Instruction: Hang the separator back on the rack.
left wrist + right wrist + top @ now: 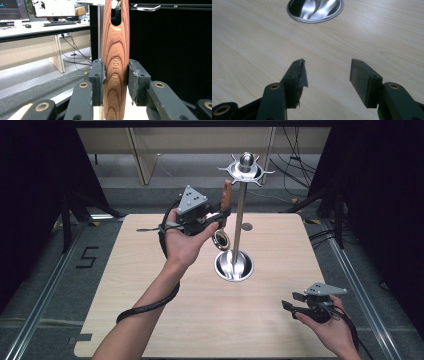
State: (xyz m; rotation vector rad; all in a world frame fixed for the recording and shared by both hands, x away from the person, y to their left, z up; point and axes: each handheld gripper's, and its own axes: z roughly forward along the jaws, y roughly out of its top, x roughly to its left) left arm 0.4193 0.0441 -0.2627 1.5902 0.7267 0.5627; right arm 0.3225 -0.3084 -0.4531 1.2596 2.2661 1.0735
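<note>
Pale wooden table (150,285), one steel rack (239,220), left gripper (220,215) clamping one wooden-handled utensil (116,62), right gripper (325,72) released.

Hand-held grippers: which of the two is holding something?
The left hand-held gripper, raised beside the metal stand, is clamped on a wooden utensil handle. The right hand-held gripper sits low over the table, jaws apart and empty.

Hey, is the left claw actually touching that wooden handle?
Touching. The left gripper view shows the left claw shut on the wooden handle, both pads pressed flat against its sides with no gap.
</note>
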